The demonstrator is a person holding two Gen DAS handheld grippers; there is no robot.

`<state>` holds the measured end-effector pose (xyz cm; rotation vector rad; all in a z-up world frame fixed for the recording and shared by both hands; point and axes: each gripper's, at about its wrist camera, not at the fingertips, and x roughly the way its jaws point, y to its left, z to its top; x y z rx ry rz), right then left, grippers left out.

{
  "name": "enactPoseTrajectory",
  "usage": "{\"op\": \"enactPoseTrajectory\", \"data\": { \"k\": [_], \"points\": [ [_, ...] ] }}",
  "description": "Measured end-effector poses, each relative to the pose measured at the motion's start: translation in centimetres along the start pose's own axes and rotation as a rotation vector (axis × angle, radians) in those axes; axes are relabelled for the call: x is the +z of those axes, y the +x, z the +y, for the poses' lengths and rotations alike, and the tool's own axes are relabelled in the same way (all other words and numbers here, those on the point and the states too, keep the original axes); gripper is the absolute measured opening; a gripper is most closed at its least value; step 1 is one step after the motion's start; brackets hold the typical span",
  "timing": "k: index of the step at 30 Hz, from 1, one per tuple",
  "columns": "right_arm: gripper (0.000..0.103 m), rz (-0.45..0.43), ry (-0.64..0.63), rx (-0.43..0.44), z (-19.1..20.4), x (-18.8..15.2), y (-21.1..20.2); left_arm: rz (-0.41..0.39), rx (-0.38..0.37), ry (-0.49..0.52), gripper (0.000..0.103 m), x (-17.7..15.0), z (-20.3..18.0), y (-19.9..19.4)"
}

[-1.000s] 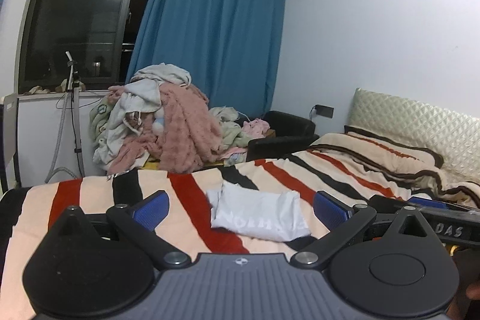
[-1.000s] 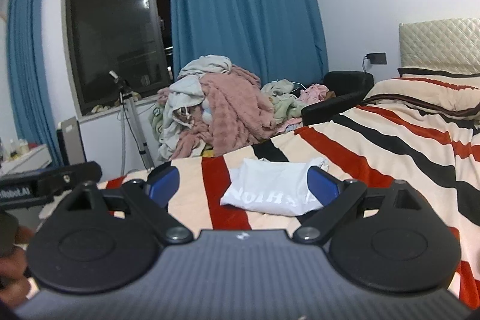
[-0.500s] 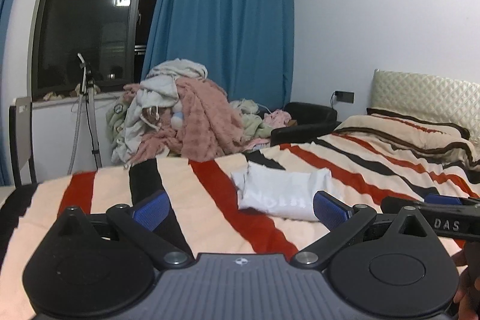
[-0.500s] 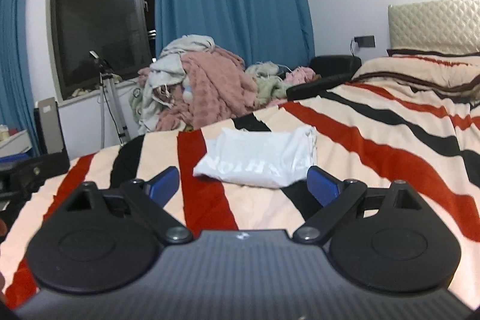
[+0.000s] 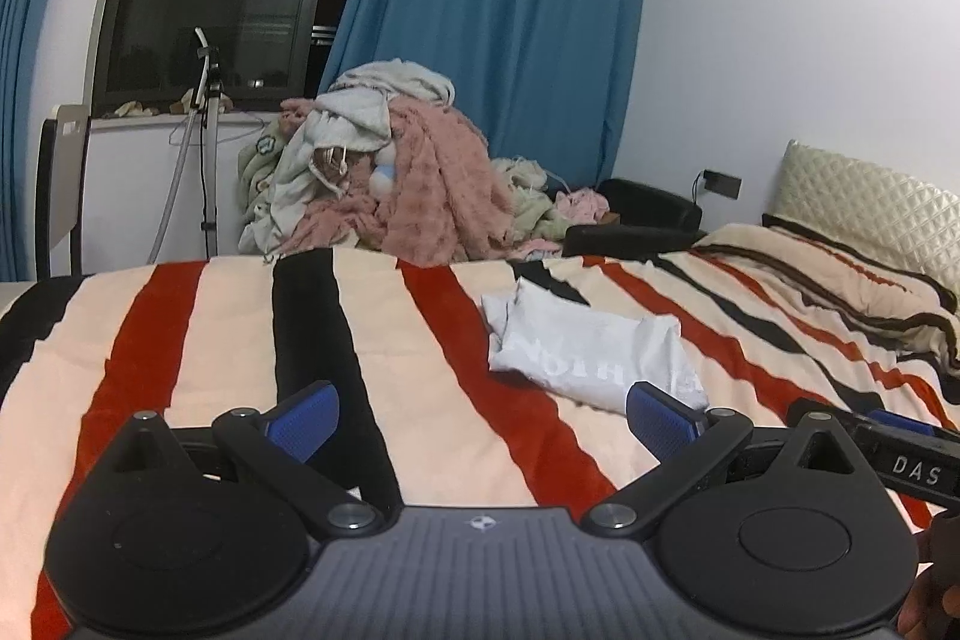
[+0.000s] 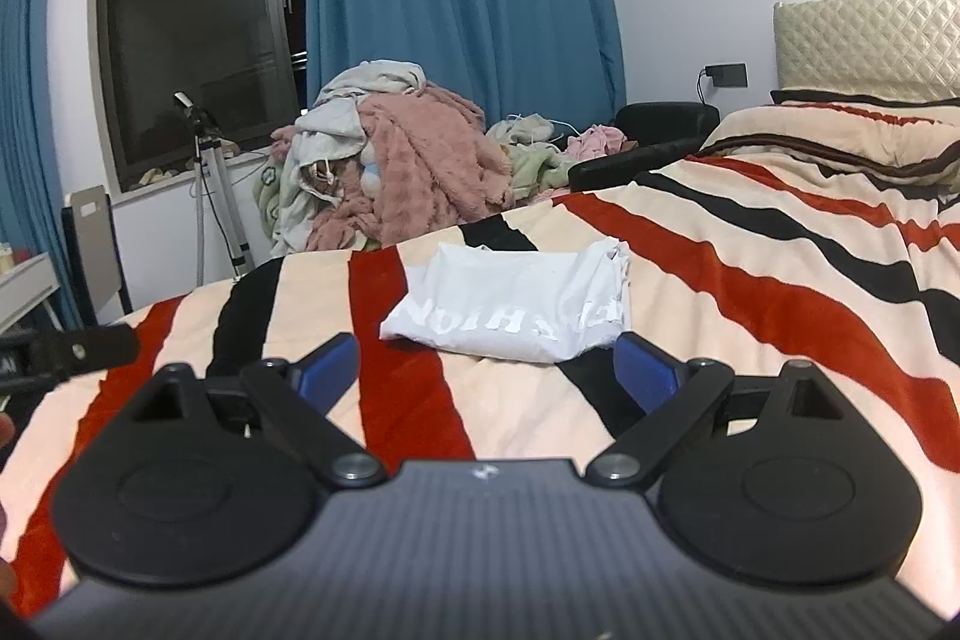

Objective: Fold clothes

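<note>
Item: folded white T-shirt (image 6: 510,307) with printed lettering, lying flat on the striped bed blanket (image 6: 750,292), well apart from the heap of unfolded laundry (image 6: 390,160) by the window. Left hand-held gripper (image 5: 483,418) and right hand-held gripper (image 6: 486,370) both hold their jaws apart and empty, short of the shirt. Risk, as judged: a low pass could snag the shirt's loose edge and spill the fold, and the plush blanket may bunch under it.

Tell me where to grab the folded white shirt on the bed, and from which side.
Take the folded white shirt at its near folded edge, coming in low from the camera side with the right hand-held gripper, which is open and already faces it. That edge looks like a thick, rounded fold raised off the striped blanket, so a finger could probably slide under. The far right corner shows loose layers that may splay.
</note>
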<state>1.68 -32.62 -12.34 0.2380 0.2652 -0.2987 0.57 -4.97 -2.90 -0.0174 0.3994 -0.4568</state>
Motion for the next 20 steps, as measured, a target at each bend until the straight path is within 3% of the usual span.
{"op": "enactPoseTrajectory", "data": {
  "k": [20],
  "points": [
    [0.093,0.018,-0.011,-0.015,0.2,-0.2,0.1,-0.009,0.02,0.031,0.103,-0.7,-1.2,0.0]
  ]
}}
